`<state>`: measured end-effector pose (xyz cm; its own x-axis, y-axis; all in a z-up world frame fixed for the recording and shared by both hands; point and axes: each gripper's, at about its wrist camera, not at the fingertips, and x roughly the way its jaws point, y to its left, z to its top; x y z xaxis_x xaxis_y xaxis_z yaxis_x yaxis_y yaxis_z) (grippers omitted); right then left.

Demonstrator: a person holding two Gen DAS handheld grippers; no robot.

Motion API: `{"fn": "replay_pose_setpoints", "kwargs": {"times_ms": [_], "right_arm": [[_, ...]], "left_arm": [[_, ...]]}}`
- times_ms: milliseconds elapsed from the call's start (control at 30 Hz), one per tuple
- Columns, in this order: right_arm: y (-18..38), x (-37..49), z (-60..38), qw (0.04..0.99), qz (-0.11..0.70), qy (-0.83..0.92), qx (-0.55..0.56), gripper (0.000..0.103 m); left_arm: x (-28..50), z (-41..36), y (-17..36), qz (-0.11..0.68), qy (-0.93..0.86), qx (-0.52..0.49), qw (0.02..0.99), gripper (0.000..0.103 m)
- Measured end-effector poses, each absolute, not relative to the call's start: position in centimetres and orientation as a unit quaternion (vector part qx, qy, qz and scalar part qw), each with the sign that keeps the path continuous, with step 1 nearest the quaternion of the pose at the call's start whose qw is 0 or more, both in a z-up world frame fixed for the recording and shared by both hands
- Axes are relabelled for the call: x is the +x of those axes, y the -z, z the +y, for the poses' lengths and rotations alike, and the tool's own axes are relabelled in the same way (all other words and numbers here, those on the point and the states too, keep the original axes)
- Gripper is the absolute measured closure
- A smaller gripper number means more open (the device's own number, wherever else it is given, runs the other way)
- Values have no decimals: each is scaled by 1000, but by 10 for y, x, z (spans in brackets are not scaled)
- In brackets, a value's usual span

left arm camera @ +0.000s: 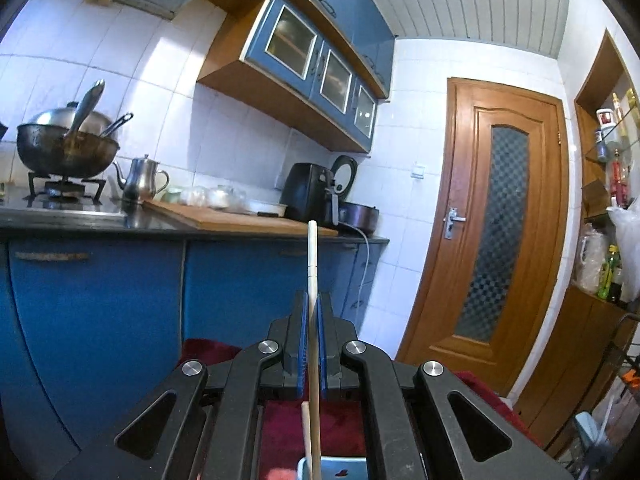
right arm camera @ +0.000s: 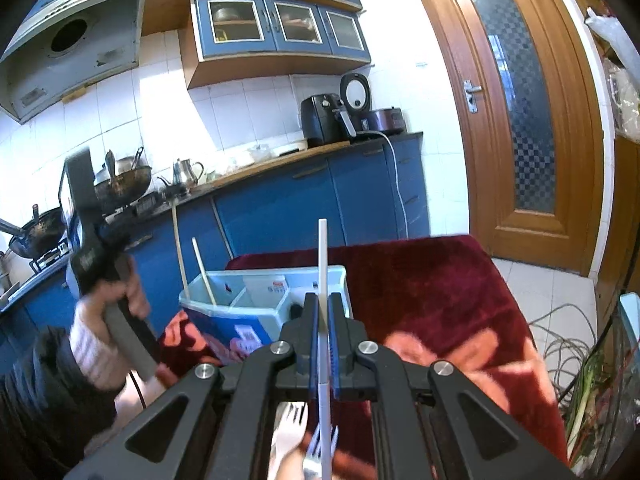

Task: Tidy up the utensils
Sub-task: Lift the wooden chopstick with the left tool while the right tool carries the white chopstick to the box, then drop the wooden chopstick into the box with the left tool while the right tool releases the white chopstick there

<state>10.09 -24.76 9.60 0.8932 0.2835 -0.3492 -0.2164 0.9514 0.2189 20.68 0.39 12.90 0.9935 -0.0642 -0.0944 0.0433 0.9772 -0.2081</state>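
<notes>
Both views are bright with a cool blue cast, and a patch of hard light falls on the wall tiles (left arm camera: 132, 80) while the cabinets (left arm camera: 312, 64) throw a soft shadow below them. Fisheye bending curves the door (right arm camera: 516, 112) and counter, and dark vignette fills the corners. The hand (right arm camera: 120, 300) is smeared with motion blur, as are the forks (right arm camera: 304, 440) at the bottom edge.

Two grippers: the left gripper (left arm camera: 312, 312) at 6 o'clock pinches one pale chopstick (left arm camera: 312, 256); the right gripper (right arm camera: 323, 312) pinches one white utensil handle (right arm camera: 323, 252). One light-blue organizer bin (right arm camera: 340, 276) at 6 o'clock holds two sticks (right arm camera: 204, 272). Two woks (right arm camera: 124, 184) at 9 o'clock, one steel teapot (right arm camera: 186, 172), one wooden door (right arm camera: 516, 120) at 2 o'clock.
</notes>
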Motion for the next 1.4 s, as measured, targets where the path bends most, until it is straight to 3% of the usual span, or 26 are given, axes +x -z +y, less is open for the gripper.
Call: {"fn": "replay_pose_setpoints", "kwargs": {"times_ms": [333,567,967,1100,1267,1400], "right_arm": [[-126,137,-233,982,123,-114,91,97],[-118,169,-223,988,95,-89,78,97],[-84,185,-227,978,166,-106,73,96],[-86,178,-231,977,163,-110,88,70],[-92,165,-235,977,152,-115,98,59],[-94,152,-237,977,152,-117,98,58]], "left_arm": [[210,11,-104,79,30,-113,990,98],[208,9,-98,85,38,-111,989,98],[197,11,-97,95,51,-106,988,98],[194,14,-97,104,63,-112,986,98],[185,17,-100,90,56,-118,987,98],[183,19,-100,98,62,-122,986,98]]}}
